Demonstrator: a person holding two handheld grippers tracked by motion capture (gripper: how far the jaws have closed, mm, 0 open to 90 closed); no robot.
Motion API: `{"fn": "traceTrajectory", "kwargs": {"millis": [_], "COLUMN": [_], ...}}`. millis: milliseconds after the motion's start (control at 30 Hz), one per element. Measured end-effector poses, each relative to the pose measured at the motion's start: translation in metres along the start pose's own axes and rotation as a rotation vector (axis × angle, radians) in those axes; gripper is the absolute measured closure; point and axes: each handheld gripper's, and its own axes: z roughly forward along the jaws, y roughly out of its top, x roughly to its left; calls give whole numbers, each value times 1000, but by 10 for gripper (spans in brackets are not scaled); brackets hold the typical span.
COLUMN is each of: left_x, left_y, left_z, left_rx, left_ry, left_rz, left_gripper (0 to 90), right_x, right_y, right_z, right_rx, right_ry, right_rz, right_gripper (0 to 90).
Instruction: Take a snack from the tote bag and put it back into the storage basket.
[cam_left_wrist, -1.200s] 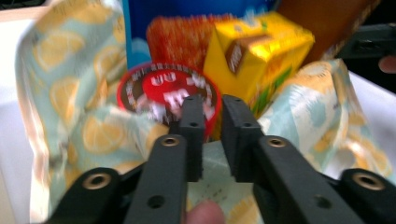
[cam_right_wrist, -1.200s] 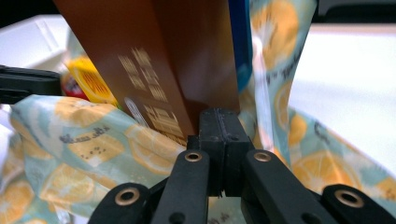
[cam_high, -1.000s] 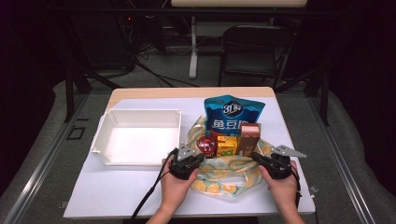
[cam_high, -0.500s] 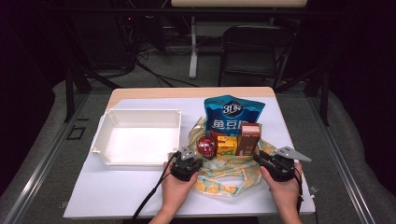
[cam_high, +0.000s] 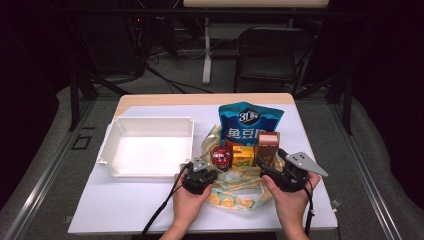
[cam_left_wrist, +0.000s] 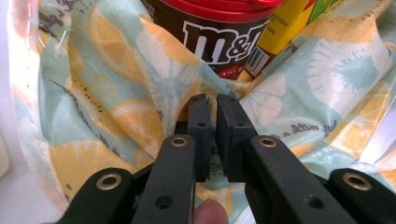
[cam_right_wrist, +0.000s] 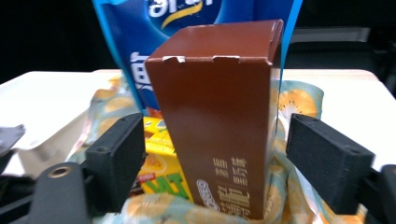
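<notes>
The left tool (cam_left_wrist: 211, 122) was pinched on a fold of the lemon-printed pale green cloth bag (cam_left_wrist: 140, 93), with the brown red-lidded candy jar (cam_left_wrist: 219, 32) just beyond it. The right tool (cam_right_wrist: 215, 158) stood wide open, its jaws either side of the upright brown carton (cam_right_wrist: 224, 121) without touching it.

Right ahead of the left gripper's jaws, the brown red-lidded tub (cam_left_wrist: 219, 35) reads "m&m" in white. Between the right gripper's jaws, the brown carton (cam_right_wrist: 219, 116) carries small gold Chinese characters, too fine to read. Behind it, the blue pouch (cam_high: 248, 124) shows "31" and large white characters.
</notes>
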Motion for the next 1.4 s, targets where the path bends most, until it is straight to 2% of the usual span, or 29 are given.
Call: {"fn": "traceTrajectory", "kwargs": {"millis": [200, 333, 467, 533, 733, 867, 933, 1000, 1200, 1400], "left_x": [-1, -1, -1, 0, -1, 0, 1, 2, 5, -2], "left_y": [0, 0, -1, -1, -1, -1, -1, -2, -2, 6], "left_z": [0, -1, -1, -1, -1, -1, -2, -4, -15, -34], "left_rx": [-3, -6, -8, -10, -11, -15, -28, -52, -139, -247], "left_ry": [1, 0, 1, 0, 0, -5, -17, -28, -103, -128], "left_rz": [-1, 2, 4, 4, 5, 0, -7, -9, -16, 34], "left_gripper": [835, 833, 831, 829, 826, 814, 799, 768, 620, 479], "right_x": [7, 7, 6, 7, -5, -7, -8, -9, -14, -11], "right_y": [-4, -9, -13, -12, -7, 1, 6, 12, 27, 33], "right_z": [20, 35, 42, 39, 34, 27, 22, 17, -2, -14], "right_rx": [10, 27, 12, -7, 4, 7, -9, -21, -67, -74], "right_ry": [-89, -141, -149, -175, -133, -97, -77, -58, -6, 18], "right_rz": [31, 32, 12, -12, -1, -21, -31, -34, -23, -27], "right_gripper": [185, 190, 304, 360, 374, 375, 376, 376, 377, 377]}}
